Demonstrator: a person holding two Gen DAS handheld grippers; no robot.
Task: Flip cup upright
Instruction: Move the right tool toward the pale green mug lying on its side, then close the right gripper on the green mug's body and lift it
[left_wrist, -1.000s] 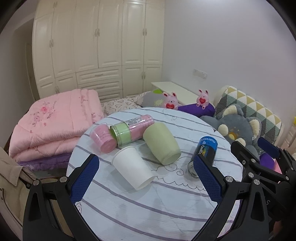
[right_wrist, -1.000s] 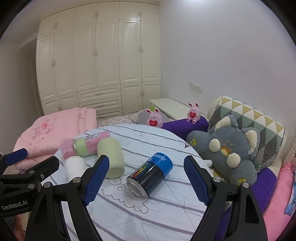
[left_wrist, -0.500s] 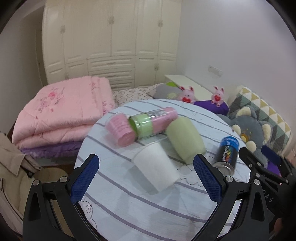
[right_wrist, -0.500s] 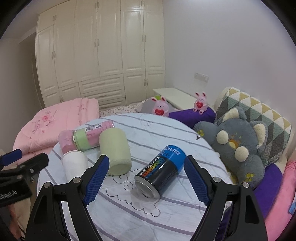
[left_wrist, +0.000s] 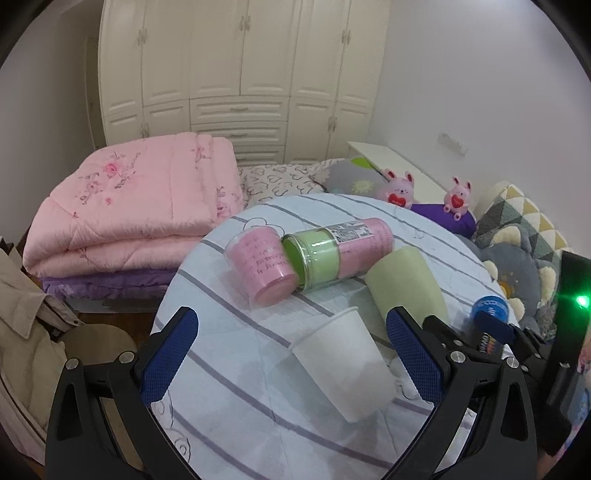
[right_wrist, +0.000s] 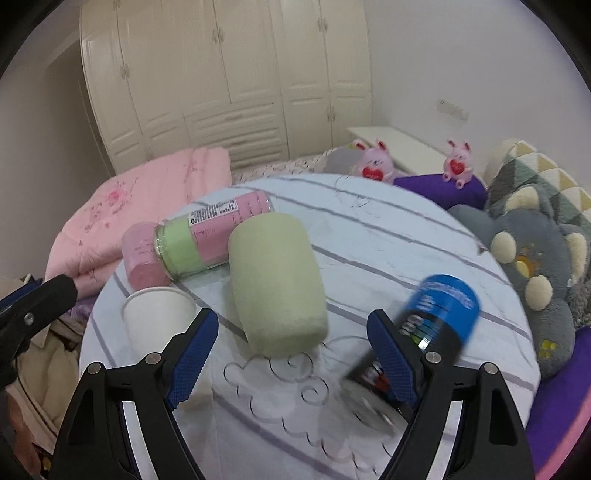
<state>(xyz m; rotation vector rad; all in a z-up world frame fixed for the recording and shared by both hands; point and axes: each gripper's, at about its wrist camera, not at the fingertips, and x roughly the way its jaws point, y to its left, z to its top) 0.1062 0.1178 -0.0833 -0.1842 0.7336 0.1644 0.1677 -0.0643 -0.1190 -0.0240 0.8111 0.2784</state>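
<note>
Several cups lie on their sides on a round striped table (left_wrist: 236, 406). A white paper cup (left_wrist: 343, 373) lies between my left gripper's (left_wrist: 291, 354) open fingers; it also shows in the right wrist view (right_wrist: 159, 317). A pale green cup (right_wrist: 277, 280) lies just ahead of my open right gripper (right_wrist: 291, 354), also in the left wrist view (left_wrist: 406, 284). A pink cup (left_wrist: 262, 269) and a pink-and-green cup (left_wrist: 336, 254) lie behind. Both grippers are empty.
A blue and black can (right_wrist: 421, 332) lies on its side by my right gripper's right finger. A folded pink quilt (left_wrist: 129, 214) lies left of the table. Plush toys and cushions (right_wrist: 535, 251) crowd the right side. White wardrobes stand behind.
Both grippers have moved forward and left over the table. The white cup now sits between the left fingers; the green cup is closer to the right gripper. No cup has moved.
</note>
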